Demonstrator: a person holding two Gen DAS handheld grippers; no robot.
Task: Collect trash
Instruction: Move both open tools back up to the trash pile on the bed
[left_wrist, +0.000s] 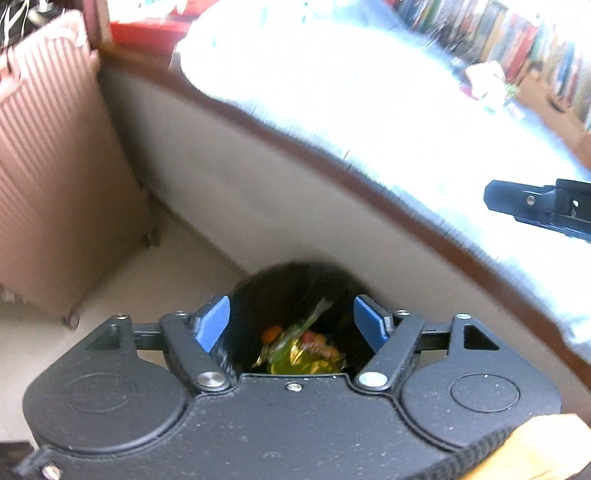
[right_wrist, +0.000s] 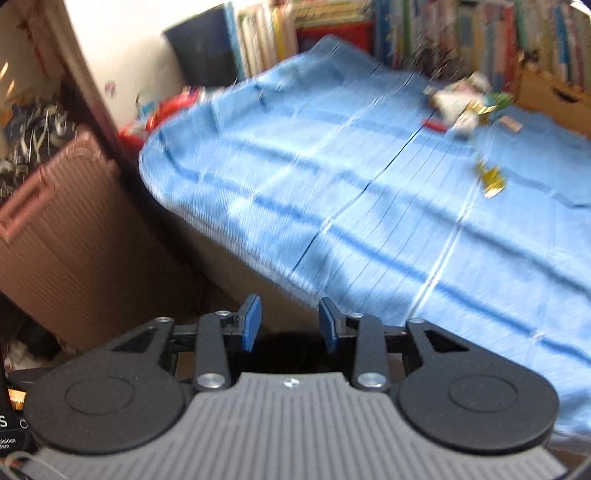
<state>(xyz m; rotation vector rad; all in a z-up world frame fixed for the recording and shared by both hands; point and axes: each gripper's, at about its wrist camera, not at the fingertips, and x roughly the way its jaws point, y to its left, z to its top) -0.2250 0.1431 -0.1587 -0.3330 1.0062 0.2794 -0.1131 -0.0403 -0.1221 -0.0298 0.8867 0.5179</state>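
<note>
My left gripper (left_wrist: 291, 322) hangs open over a black bin (left_wrist: 295, 288) on the floor beside the bed. Crumpled wrappers (left_wrist: 303, 354), green, gold and orange, lie inside the bin. Nothing is between the blue pads (left_wrist: 214, 325). My right gripper (right_wrist: 290, 325) is also open and empty, above the dark bin mouth (right_wrist: 291, 354). One of its black fingers (left_wrist: 532, 203) shows at the right edge of the left wrist view. On the blue bedcover (right_wrist: 332, 184), a pile of wrappers (right_wrist: 465, 107) lies at the far side. A gold wrapper (right_wrist: 491, 179) lies alone, nearer to me.
A pink ribbed suitcase (left_wrist: 55, 166) (right_wrist: 74, 240) stands left of the bin, against the bed's foot. The bed's brown wooden edge (left_wrist: 295, 147) runs above the bin. Bookshelves (right_wrist: 443, 29) and a cardboard box (right_wrist: 554, 96) line the far side of the bed.
</note>
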